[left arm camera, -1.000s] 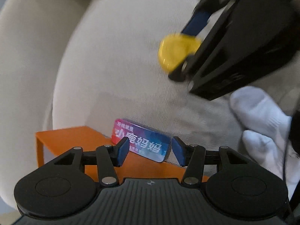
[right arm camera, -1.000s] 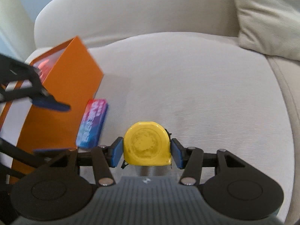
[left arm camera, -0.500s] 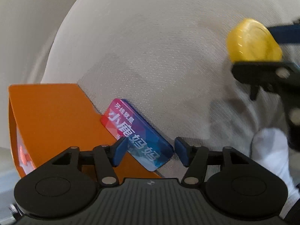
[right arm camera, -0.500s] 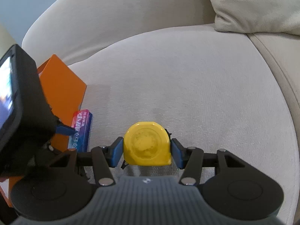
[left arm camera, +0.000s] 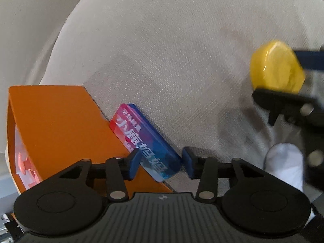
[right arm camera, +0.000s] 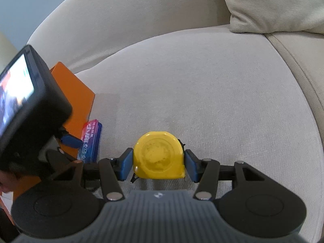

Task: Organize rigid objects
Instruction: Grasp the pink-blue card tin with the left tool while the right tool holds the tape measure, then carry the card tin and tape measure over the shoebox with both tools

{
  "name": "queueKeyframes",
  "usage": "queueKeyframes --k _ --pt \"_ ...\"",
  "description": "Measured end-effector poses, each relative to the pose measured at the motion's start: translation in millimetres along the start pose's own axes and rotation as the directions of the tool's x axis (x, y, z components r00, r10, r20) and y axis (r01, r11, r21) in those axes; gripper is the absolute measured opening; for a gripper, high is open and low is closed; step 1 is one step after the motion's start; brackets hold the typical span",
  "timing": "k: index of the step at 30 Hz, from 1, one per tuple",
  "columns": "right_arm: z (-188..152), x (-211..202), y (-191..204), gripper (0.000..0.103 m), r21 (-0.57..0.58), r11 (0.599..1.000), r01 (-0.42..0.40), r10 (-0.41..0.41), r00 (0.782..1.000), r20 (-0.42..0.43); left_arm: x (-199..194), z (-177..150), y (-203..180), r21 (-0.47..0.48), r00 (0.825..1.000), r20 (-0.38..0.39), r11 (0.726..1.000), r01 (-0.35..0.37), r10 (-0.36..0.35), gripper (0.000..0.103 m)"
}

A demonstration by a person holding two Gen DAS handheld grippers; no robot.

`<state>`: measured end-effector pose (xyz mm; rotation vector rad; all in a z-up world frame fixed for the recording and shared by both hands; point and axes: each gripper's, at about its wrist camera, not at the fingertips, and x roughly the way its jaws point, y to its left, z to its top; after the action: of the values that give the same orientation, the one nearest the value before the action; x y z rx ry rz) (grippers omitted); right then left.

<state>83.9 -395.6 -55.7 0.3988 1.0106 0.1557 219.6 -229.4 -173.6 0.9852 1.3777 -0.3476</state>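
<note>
A yellow tape measure [right arm camera: 159, 155] sits between the blue pads of my right gripper [right arm camera: 159, 165], which is shut on it just above the sofa seat; it also shows blurred in the left wrist view [left arm camera: 277, 69]. A flat pink-and-blue box with white characters [left arm camera: 144, 139] leans against an orange box [left arm camera: 60, 129] on the seat. My left gripper [left arm camera: 160, 164] is open, its pads on either side of the flat box's near end, not closed on it. In the right wrist view the flat box [right arm camera: 90, 141] and orange box [right arm camera: 75, 101] lie at the left.
A beige sofa seat cushion [right arm camera: 202, 91] carries everything. A loose pillow [right arm camera: 269, 6] rests at the back right. The sofa back [right arm camera: 121, 16] curves behind. A white-gloved hand [left arm camera: 283, 166] holds the right gripper at the left wrist view's right edge.
My left gripper has come down and forward so its open pads now straddle the flat box. My right gripper, still holding the tape measure, has drifted right and lower in the left wrist view.
</note>
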Motion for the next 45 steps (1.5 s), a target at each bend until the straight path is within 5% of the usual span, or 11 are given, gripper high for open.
queueKeyframes --k 6,9,15,18,22,25,29,34,39,45 --pt "-1 0 4 0.056 -0.011 1.0 -0.017 0.017 1.0 -0.002 -16 4 22 -0.019 1.0 -0.006 1.0 -0.001 0.001 0.022" --pt "-1 0 3 0.056 -0.006 1.0 -0.022 0.022 1.0 -0.001 -14 9 38 -0.095 0.999 0.0 0.994 0.047 -0.047 0.02" --pt "-2 -1 7 0.056 -0.019 0.999 -0.028 0.028 1.0 -0.008 0 21 41 -0.139 1.0 -0.012 0.99 0.015 -0.017 0.023" --pt "-1 3 6 0.056 -0.019 0.999 -0.031 0.031 0.999 -0.018 8 26 43 -0.163 1.0 0.005 0.986 0.018 -0.018 0.035" --pt "-2 5 7 0.056 -0.019 0.999 -0.039 0.039 0.999 -0.026 17 31 43 -0.188 1.0 0.008 0.982 0.023 -0.021 0.035" --pt "-4 7 9 0.056 -0.029 0.999 -0.044 0.043 0.998 -0.035 16 33 39 -0.168 0.999 0.032 0.986 0.018 -0.012 0.018" --pt "-5 9 11 0.055 -0.043 0.998 -0.039 0.037 0.998 -0.046 8 23 43 -0.17 0.995 0.087 0.983 0.064 -0.05 0.015" --pt "-3 4 16 0.055 -0.077 0.997 -0.029 0.025 0.999 -0.043 -21 -1 52 -0.196 0.971 0.206 0.967 0.165 -0.124 0.015" --pt "8 -7 23 0.055 -0.138 0.989 -0.044 0.04 0.999 -0.035 -61 -31 65 -0.196 0.922 0.32 0.937 0.288 -0.217 0.015" --pt "36 -31 44 0.055 -0.232 0.968 -0.096 0.087 0.995 -0.047 -109 -75 84 -0.186 0.878 0.416 0.922 0.339 -0.239 0.015"
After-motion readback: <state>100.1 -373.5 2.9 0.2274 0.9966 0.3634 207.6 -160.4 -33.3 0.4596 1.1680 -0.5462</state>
